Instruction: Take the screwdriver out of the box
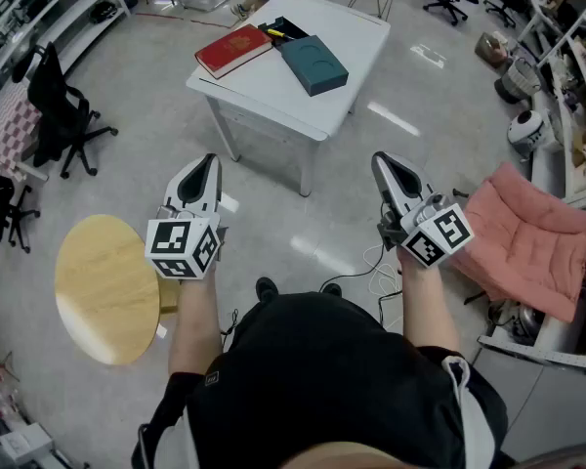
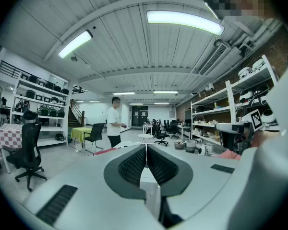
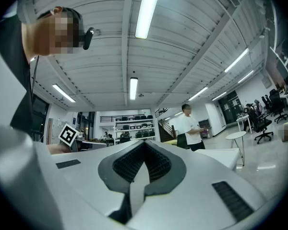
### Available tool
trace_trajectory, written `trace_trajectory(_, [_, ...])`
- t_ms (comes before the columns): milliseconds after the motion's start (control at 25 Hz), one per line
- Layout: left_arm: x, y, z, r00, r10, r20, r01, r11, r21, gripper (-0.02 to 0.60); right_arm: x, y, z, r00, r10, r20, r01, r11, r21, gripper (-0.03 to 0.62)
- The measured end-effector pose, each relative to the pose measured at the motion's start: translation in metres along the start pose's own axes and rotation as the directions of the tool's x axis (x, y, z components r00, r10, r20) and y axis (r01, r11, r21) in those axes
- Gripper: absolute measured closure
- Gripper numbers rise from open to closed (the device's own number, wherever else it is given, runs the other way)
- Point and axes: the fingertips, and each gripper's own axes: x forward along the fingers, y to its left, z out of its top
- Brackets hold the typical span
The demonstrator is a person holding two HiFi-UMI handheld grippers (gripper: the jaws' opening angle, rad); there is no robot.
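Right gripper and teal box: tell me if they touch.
Apart. The head view shows the right gripper over the floor, well short of the table where the teal box lies.

black shirt [image 1: 322, 379] | left gripper [image 1: 211, 160], right gripper [image 1: 379, 158]: white shells | marker cubes [image 1: 181, 247]: black-white squares

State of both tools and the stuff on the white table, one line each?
Left tool: shut, empty.
Right tool: shut, empty.
Red book: closed, flat on table.
Teal case: flat on table, looks closed.
Black box: looks open, yellow item inside.
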Motion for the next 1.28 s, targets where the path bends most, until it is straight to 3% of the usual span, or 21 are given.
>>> trace_trajectory(520, [-0.016,0.029,-0.012,0.999,-0.026,-0.021,0.027,0.999,0.036,0.561,0.023,0.032,-0.016,1.000,0.010,-0.022,-0.010,1.000,-0.009,0.566])
trace_trajectory(1040, [-0.052,0.095,-0.035,0.998,-0.062,-0.033,0.062,0.998,0.002,0.561,0.083,0.099,-0.038,0.997,0.030,-0.064,-0.029,0.999,0.013,0.565])
trace_trajectory(1280, [-0.059,0.112,-0.050,0.997,-0.062,-0.055,0.061,0.998,-0.031,0.561,0.092,0.108,-0.052,0.994,0.033,-0.108,-0.029,0.999,0.038,0.565])
